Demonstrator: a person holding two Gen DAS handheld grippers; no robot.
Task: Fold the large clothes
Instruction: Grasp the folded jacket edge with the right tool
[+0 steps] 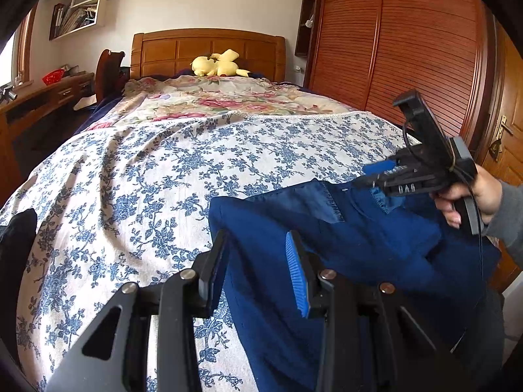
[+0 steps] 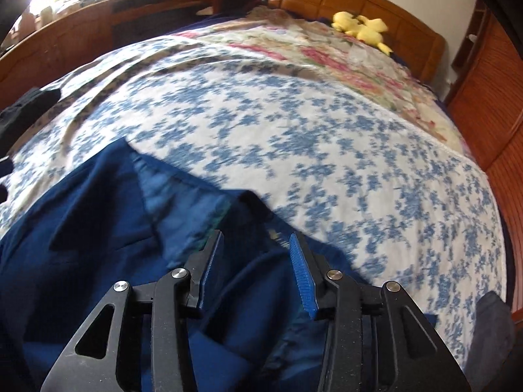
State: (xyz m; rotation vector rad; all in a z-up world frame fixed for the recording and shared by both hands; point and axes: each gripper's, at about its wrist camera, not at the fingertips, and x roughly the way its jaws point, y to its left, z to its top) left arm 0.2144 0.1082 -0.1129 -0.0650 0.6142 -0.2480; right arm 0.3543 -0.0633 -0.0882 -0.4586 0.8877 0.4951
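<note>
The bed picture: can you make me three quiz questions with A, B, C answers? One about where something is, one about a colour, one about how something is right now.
1. Where is the yellow plush toy?
A. at the wooden headboard
B. on the floor
C. inside the wardrobe

2. What colour is the garment on the flowered bedspread?
A. red
B. dark blue
C. white

3. How is the right tool?
A. clamped on the toy
C. shut tight with nothing near it
B. open over the garment

Answers:
1 A, the toy lies at the head of the bed against the headboard.
2 B, the cloth is dark blue in both views.
3 B, its blue pads stand apart with a gap between them, and the cloth lies below.
</note>
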